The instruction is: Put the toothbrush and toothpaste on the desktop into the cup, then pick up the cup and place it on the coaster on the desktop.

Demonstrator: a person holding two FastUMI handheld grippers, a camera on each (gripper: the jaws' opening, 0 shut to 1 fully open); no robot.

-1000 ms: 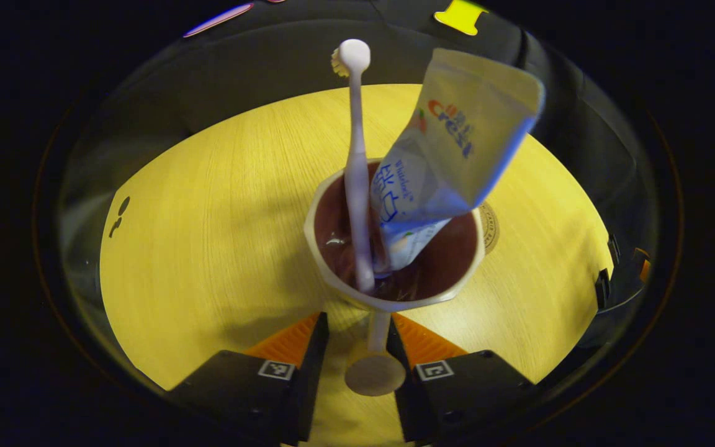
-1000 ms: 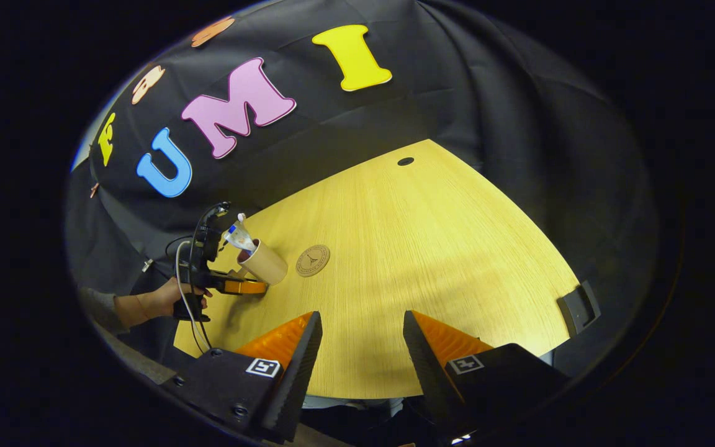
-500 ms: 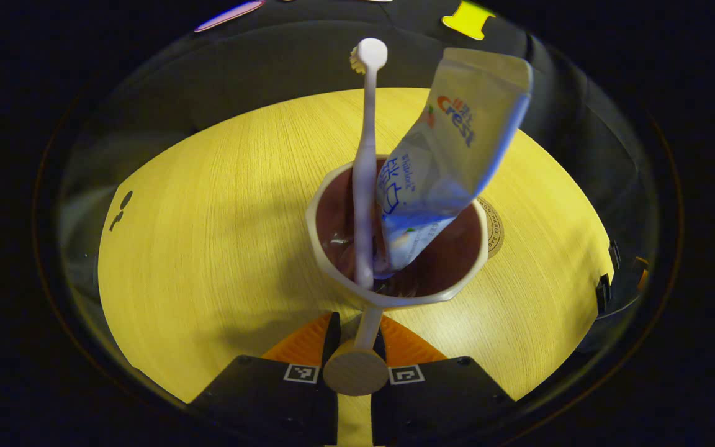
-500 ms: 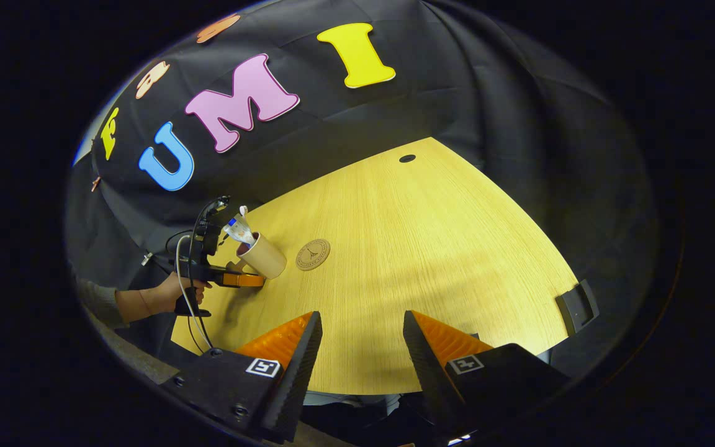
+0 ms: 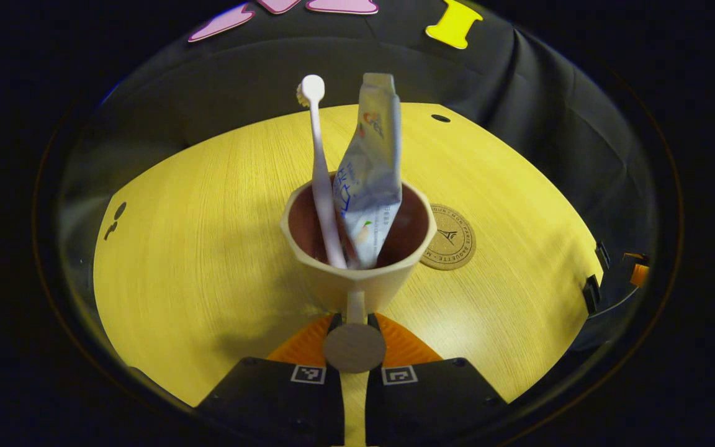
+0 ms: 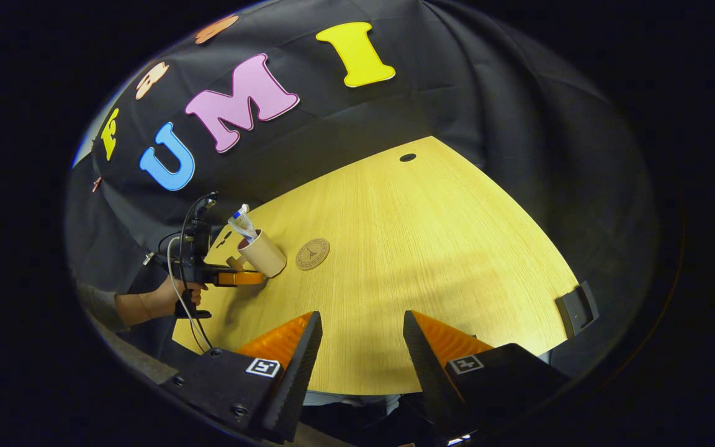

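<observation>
Recording booth, probably a lab, black cloth wall (image 6: pixel 488 105) draped behind a bare wooden desktop (image 6: pixel 432 248)

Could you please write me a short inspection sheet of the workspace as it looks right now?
Surface: pale wooden desktop with a dark round hole near the far edge.
Job's things: toothbrush and toothpaste stand in the cup; coaster bare beside it.
Clutter: nothing seen.
Grippers: left gripper shut on the cup's handle; right gripper open, holding nothing.
Cables: wires hang from the left gripper, by the hand.
Surroundings: black cloth wall.
</observation>
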